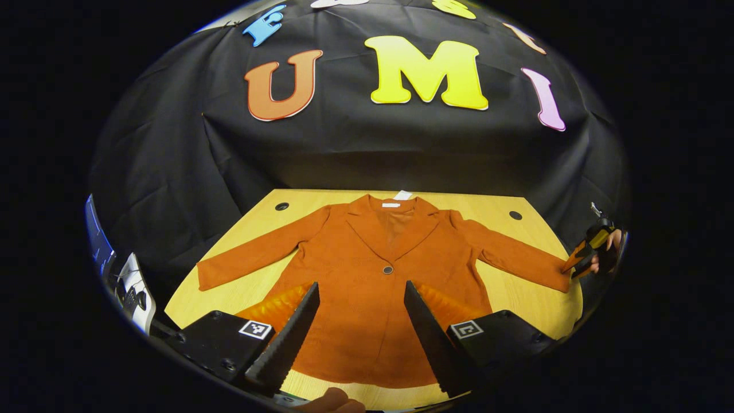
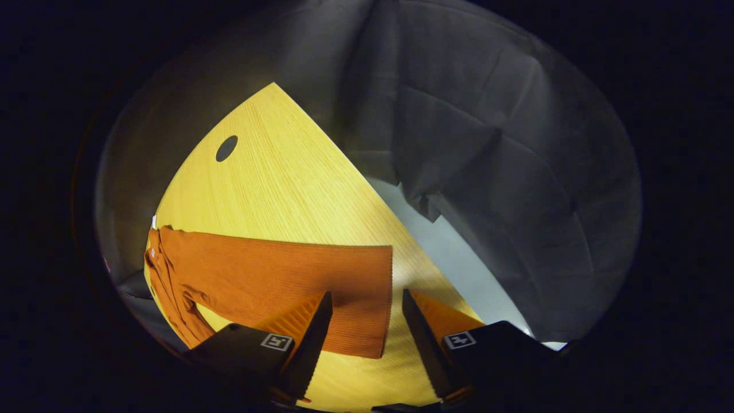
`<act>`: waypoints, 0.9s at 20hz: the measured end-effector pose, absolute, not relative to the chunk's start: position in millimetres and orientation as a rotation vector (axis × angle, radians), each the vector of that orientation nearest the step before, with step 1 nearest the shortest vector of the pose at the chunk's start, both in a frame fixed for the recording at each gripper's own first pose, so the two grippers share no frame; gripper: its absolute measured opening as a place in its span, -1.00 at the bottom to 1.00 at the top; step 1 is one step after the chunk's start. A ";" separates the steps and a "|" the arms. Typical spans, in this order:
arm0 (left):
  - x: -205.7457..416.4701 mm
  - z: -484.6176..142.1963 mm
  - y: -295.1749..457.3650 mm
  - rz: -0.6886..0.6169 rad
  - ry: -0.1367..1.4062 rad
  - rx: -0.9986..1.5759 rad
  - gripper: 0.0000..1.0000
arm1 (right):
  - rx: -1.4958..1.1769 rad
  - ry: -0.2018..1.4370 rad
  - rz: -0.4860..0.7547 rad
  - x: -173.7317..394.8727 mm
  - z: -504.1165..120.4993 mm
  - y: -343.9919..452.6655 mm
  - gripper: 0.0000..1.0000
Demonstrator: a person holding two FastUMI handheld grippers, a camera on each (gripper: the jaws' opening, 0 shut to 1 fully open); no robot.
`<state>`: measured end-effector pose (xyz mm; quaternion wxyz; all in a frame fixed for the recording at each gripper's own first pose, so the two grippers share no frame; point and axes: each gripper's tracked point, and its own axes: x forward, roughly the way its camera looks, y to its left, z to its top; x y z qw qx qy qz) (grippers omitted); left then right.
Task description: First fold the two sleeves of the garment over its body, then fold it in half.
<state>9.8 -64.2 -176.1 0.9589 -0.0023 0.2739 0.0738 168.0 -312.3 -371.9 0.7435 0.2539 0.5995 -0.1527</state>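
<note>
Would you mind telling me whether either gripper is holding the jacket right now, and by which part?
Nothing is held. The left gripper is open above the jacket; the right gripper is open at the sleeve cuff.

Jacket [image 1: 367, 287] flat on table [image 1: 516, 298], sleeves spread; right tool [image 1: 582, 258] beside cuff [image 2: 367, 298]

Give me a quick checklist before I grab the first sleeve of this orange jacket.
1. Jacket lies flat, front up, on the table: ok.
2. Both sleeves spread out, neither folded yet: ok.
3. Right tongs open: ok.
4. Right tongs lined up at the cuff of the sleeve on that side: ok, the cuff edge lies just ahead, between the fingers.
5. Cuff already gripped: not ok, neither finger presses on it.
6. Left tongs open, above the jacket's lower body and away from the other sleeve: ok.
</note>
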 end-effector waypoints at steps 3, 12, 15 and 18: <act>8.2 -178.4 -64.3 0.165 0.572 0.004 0.94 | 0.555 1.334 -0.312 169.8 -372.4 -313.4 0.03; 20.0 -177.2 -77.8 0.098 0.550 -0.010 0.94 | 0.629 1.342 -0.275 168.1 -377.0 -310.7 -0.76; 34.9 -174.2 -80.8 0.036 0.534 -0.003 0.94 | 0.598 1.348 -0.283 165.2 -373.6 -308.6 -0.94; 43.4 -172.5 -75.5 -0.040 0.536 0.044 0.94 | 0.616 1.305 -0.340 164.5 -359.1 -304.0 -0.96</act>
